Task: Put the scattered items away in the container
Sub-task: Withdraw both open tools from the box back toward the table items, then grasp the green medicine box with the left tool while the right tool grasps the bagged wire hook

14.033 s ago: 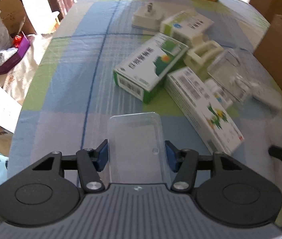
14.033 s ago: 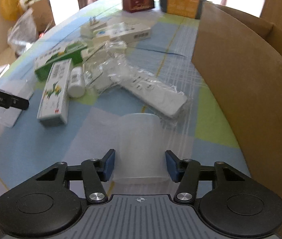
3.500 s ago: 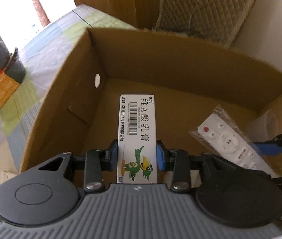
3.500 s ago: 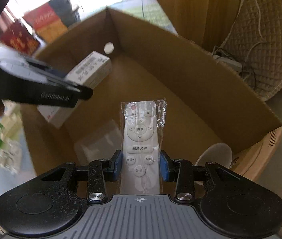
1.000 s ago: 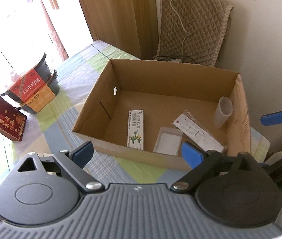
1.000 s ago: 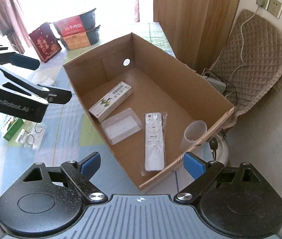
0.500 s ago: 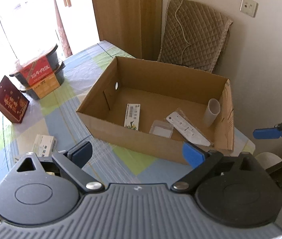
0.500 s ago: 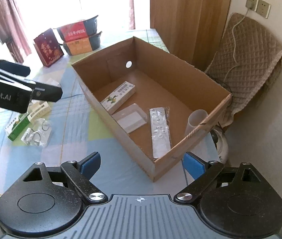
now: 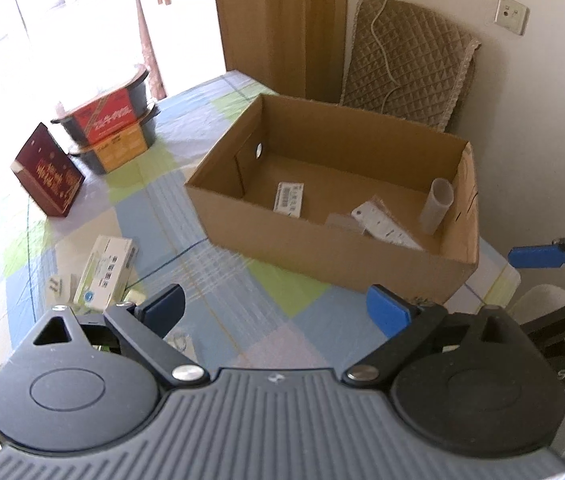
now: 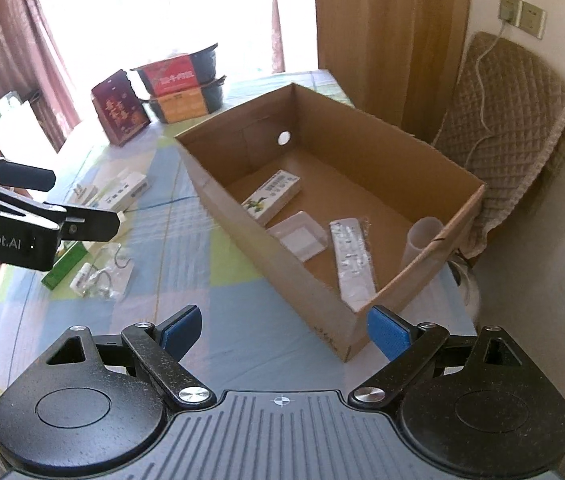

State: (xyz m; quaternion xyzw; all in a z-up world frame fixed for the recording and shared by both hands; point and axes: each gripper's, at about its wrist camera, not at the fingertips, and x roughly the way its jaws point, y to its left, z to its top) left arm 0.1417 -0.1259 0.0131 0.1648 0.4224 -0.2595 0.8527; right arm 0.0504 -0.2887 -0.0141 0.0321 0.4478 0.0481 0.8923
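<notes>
- Left gripper [image 9: 276,306]: jaws spread wide, nothing between them. Right gripper [image 10: 284,330]: same, wide and empty.
- Cardboard box [image 10: 242,216] sits ahead of both jaw pairs, clear of the fingers. Inside it: medicine box [image 10: 272,196], clear tray [image 10: 300,236], bagged remote [image 10: 352,260], and a plastic cup [image 10: 422,240] against the near end wall.
- Leftovers lie on the tablecloth [image 10: 242,320], off to the left of the right jaws: white carton [image 9: 106,270], green carton [image 10: 64,262], and a clear bag of small parts [image 10: 102,272].
- Judgement: the step in hand is going back for the next items.
- White carton: line the jaws across its short width and stay wide until the fingers straddle it.
- Clear bag is limp, so grab the bulk inside, not the film edge.
- The pile is tight; come in from above to avoid shoving neighbours.
</notes>
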